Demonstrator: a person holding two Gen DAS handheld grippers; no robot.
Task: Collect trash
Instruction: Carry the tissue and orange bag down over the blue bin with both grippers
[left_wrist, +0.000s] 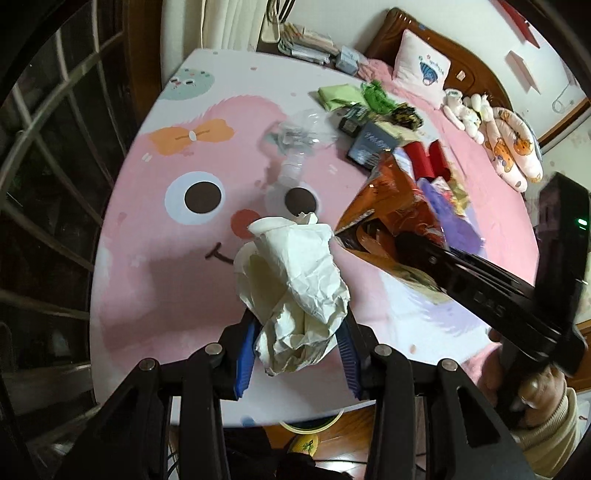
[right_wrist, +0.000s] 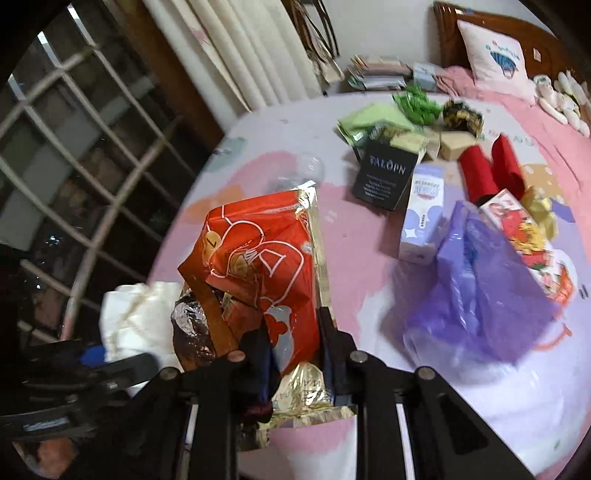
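The left claw (left_wrist: 295, 332) pinches a crumpled white paper wad (left_wrist: 291, 284) between its blue pads (left_wrist: 245, 360), the wad bulging up past the fingertips above the round table (left_wrist: 155, 295) with its pink cartoon face. The right claw (right_wrist: 291, 332) is pressed together on an orange and gold foil snack bag (right_wrist: 258, 258), which is crumpled and stands up from the fingers; in the left view that bag (left_wrist: 391, 206) sits at three o'clock from the wad, just beside it, and hides part of the litter behind. From the right claw outward, a purple plastic bag (right_wrist: 480, 284) lies at three o'clock on the table, with a pale lilac carton (right_wrist: 421, 214) and a black box (right_wrist: 384, 175) at about one o'clock. Beyond them are two red rolls (right_wrist: 491, 170), a green wrapper (right_wrist: 369, 118) and a crushed clear plastic bottle (left_wrist: 299, 133) toward twelve. A bed with a pillow (left_wrist: 421, 66) stands past the table's far edge, and a barred window (right_wrist: 74, 147) fills the nine o'clock side.
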